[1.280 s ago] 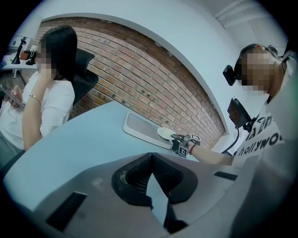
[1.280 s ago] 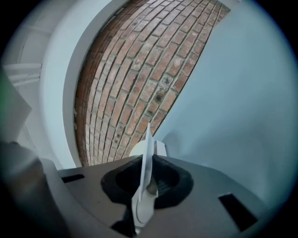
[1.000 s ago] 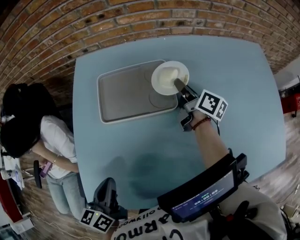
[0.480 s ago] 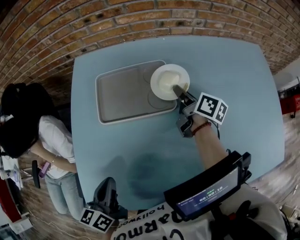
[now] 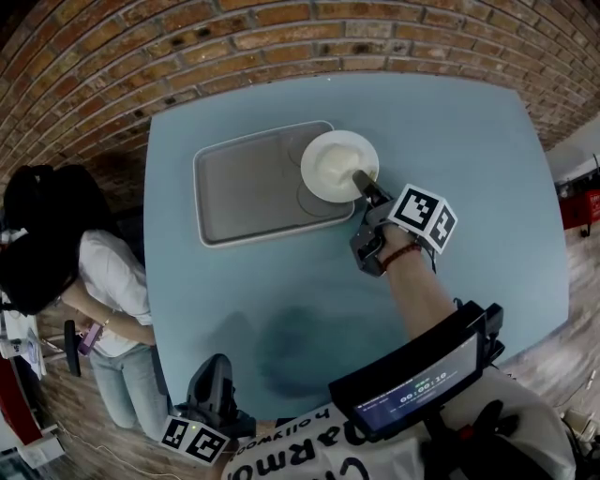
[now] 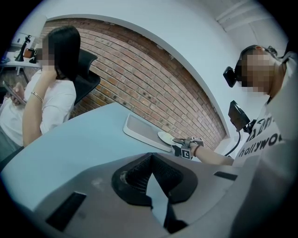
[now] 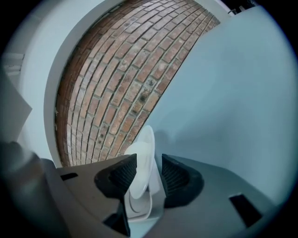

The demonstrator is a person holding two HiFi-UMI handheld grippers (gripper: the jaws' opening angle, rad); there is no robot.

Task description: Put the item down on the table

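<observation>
A white plate (image 5: 336,164) hangs over the right end of the grey tray (image 5: 244,187) on the blue table (image 5: 469,141). My right gripper (image 5: 361,180) reaches it from the near right and is shut on the plate's near rim. In the right gripper view the plate (image 7: 142,158) stands edge-on between the two ribbed pads of that gripper (image 7: 148,162). My left gripper (image 5: 214,384) sits low at the table's near edge, far from the plate. In its own view the left gripper (image 6: 150,155) is shut and empty, with the plate (image 6: 165,137) and tray (image 6: 139,128) far ahead.
A person in a white top (image 5: 56,253) stands off the table's left side, also visible as a person (image 6: 46,93) in the left gripper view. A brick wall (image 5: 281,28) runs behind the table's far edge. Bare blue tabletop spreads right of the tray.
The right gripper and the plate have slid a little toward me along the tray's right end. The left gripper has stayed still.
</observation>
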